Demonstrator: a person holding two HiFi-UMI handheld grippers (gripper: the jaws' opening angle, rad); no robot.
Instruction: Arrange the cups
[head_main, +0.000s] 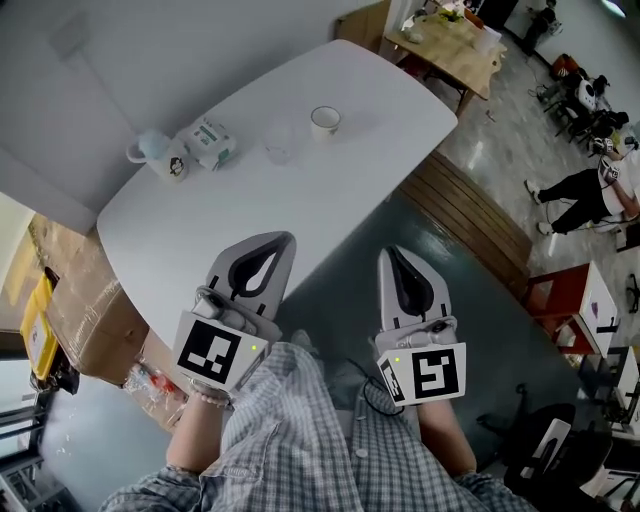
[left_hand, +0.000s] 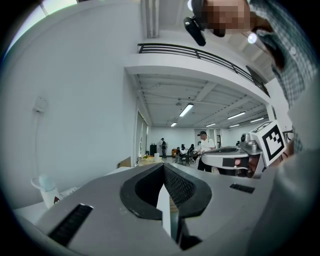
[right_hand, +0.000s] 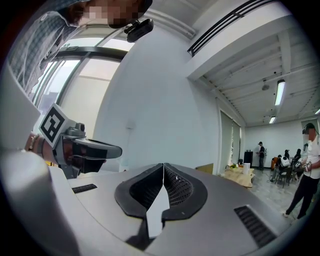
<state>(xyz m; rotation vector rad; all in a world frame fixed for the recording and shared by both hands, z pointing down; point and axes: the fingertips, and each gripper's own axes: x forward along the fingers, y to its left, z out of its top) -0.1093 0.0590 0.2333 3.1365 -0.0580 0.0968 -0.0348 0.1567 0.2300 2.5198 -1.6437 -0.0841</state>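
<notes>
The white desk (head_main: 300, 200) runs away from the person toward 1 o'clock in the head view, and everything the task concerns sits at its far end.

The left tongs (head_main: 268, 262) hang over the desk's near edge. Their jaws are pressed together with nothing between them, as the left gripper view shows. The right tongs (head_main: 398, 268) are likewise closed and empty, and they hang off the desk over the dark floor.

A small carton (head_main: 208, 142) lies at the far end. A white mug (head_main: 155, 152) stands just beside it at 9 o'clock. A clear glass (head_main: 280, 140) stands near the carton at 3 o'clock, and a white cup (head_main: 325, 121) stands just past the glass.

The row runs roughly 9 to 3 o'clock, across the line of reach. From the left tongs the glass lies at 12 o'clock and the mug at 11. From the right tongs the white cup lies at 11. The left tongs look nearer to the mug and glass, and the right tongs are better placed for the white cup. All of them stand well apart from both tongs.
</notes>
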